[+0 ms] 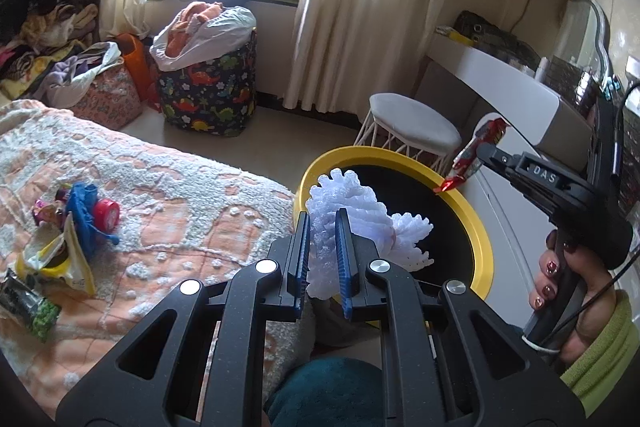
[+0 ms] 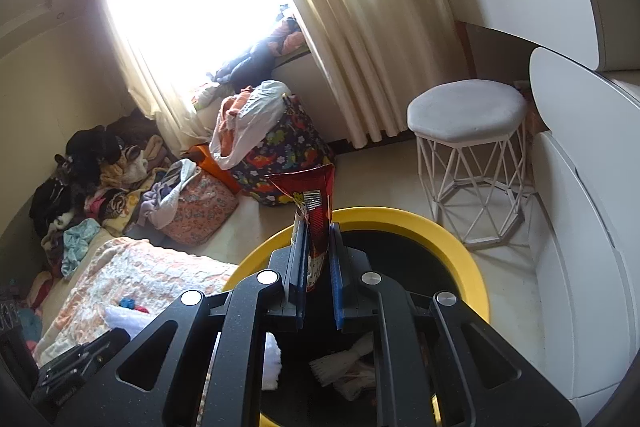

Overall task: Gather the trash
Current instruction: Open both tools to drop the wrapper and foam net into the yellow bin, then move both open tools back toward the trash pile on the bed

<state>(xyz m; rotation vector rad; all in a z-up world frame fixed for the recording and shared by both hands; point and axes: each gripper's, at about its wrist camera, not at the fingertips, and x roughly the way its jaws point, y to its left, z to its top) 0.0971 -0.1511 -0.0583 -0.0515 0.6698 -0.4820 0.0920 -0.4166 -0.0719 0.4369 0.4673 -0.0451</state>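
Note:
My left gripper (image 1: 323, 217) is shut on a white foam net sleeve (image 1: 344, 205) and holds it over the near rim of the yellow trash bin (image 1: 482, 227). The black inside of the bin lies just beyond it. My right gripper (image 2: 318, 227) is shut on a red snack wrapper (image 2: 316, 195), which stands up between the pads above the bin (image 2: 404, 217). In the left wrist view the same wrapper (image 1: 478, 147) hangs over the bin's far right rim. White crumpled trash (image 2: 344, 367) lies inside the bin. More wrappers (image 1: 60, 259) and a blue scrap (image 1: 82, 211) lie on the bed.
The bed with an orange and white blanket (image 1: 168, 187) fills the left. A white stool (image 2: 468, 115) stands behind the bin, a white dresser (image 2: 580, 187) to its right. A dinosaur-print basket (image 1: 212, 87), bags and heaped clothes (image 2: 100, 179) sit under the window.

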